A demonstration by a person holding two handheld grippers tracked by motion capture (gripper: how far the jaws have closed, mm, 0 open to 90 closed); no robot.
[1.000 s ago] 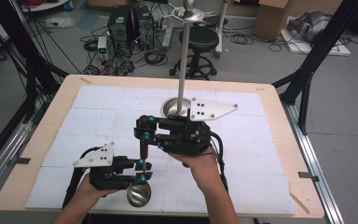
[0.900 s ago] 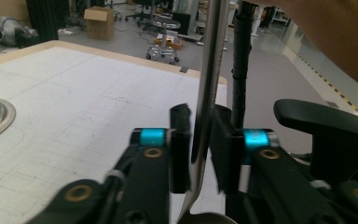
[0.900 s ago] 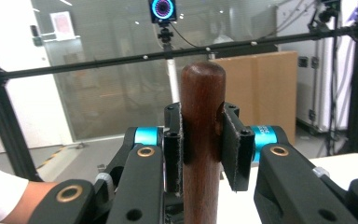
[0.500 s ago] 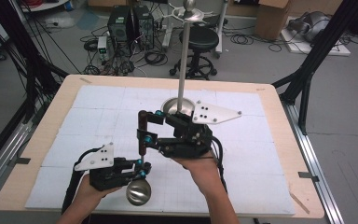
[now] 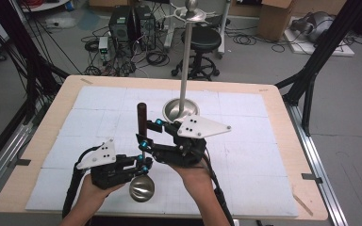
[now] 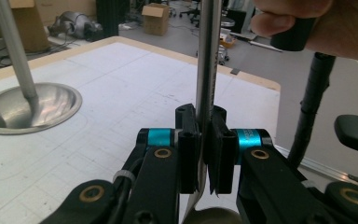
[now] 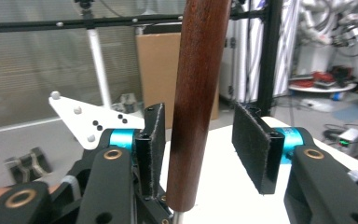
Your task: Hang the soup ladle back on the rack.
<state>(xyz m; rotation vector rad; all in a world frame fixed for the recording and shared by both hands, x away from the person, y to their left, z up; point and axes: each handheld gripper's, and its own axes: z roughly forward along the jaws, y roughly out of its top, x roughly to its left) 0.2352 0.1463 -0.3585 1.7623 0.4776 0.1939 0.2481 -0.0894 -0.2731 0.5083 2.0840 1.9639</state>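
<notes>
**A ladle held upright between two grippers, bowl down near the table's front edge**

Nearest the person, the left gripper point(image 5: 143, 165) is clamped on the thin steel shaft of the ladle point(image 5: 142, 155), just above its polished bowl point(image 5: 142, 188), which hangs low over the white mat point(image 5: 245, 155). In the left gripper view the pads point(image 6: 189, 154) pinch the shaft from both sides with no gap showing, so this hand appears to carry the weight.

Just beyond, the right gripper point(image 5: 152, 133) stands wide around the dark wooden handle point(image 5: 142, 117). In the right gripper view the handle point(image 7: 198, 93) sits beside one pad, perhaps brushing it, while the other pad is well apart from it.

The ladle looks stiff and bottom-heavy: with the bowl's mass below the clamp it probably hangs steady, but the smooth round shaft is likely slippery and could rotate or slide in a loose pinch. The wooden handle looks thicker and less slick, so it seems the better place for a firm second hold, taken squarely across its middle.

Farther off, a tall metal stand point(image 5: 185, 61) rises from a round dished base point(image 5: 169, 110) near the mat's far side, with small hook arms at its top.
</notes>
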